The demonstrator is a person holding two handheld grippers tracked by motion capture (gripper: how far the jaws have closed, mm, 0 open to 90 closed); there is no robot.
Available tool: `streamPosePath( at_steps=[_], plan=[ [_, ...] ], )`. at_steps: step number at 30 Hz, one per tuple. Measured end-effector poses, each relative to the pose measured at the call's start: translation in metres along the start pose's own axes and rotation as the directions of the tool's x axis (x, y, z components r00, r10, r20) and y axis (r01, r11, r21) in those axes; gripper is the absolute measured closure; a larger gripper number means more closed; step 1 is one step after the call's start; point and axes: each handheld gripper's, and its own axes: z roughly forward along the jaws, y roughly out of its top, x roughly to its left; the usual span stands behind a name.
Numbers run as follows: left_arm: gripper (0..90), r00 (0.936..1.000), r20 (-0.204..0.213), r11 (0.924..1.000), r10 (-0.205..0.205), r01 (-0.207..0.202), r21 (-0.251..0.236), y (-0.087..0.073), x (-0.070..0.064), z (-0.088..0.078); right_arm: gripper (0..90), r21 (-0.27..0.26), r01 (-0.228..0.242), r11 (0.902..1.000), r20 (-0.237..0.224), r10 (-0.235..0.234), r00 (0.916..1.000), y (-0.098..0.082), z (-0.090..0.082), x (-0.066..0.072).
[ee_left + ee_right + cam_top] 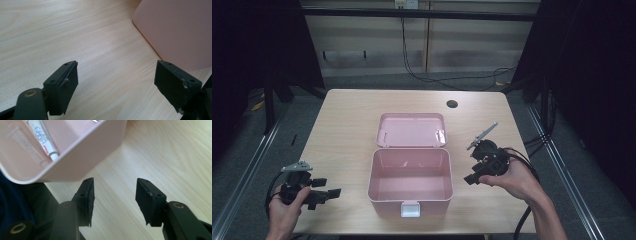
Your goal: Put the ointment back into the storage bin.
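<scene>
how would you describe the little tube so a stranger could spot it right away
Start at the wooden table and find the open pink box at its middle. Inside lies a small white tube. Its red lettering and white cap set it apart from the plain pink walls.

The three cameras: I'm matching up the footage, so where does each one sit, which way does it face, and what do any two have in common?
High view: above the person's side, looking forward and down on the table; both forearms, left gripper and right gripper show.
Left gripper view: rides the left gripper, looking along open jaws at tabletop and the pink box wall.
Right gripper view: rides the right gripper, facing the box corner, with a white tube inside.
Shared: all three show the pink box and wooden tabletop.
</scene>
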Motion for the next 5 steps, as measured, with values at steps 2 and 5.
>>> streamPosePath(
  at_steps=[2, 5],
  plan=[
    [19.0, 1.0000, -0.001, 1.0000, 0.001, -0.001, -0.001, 0.0001, 0.0003, -0.0002, 50.0, -0.011, -0.016, 0.9998, 0.009, 0.016, 0.9998, -0.0056, 0.0059, -0.0024],
    [19.0, 1.0000, 0.000, 1.0000, -0.002, 0.002, 0.001, -0.0001, -0.0001, -0.0002, 48.5, -0.010, -0.043, 0.9990, 0.019, 0.043, 0.9989, -0.0104, 0.0112, -0.0057]
  ],
)
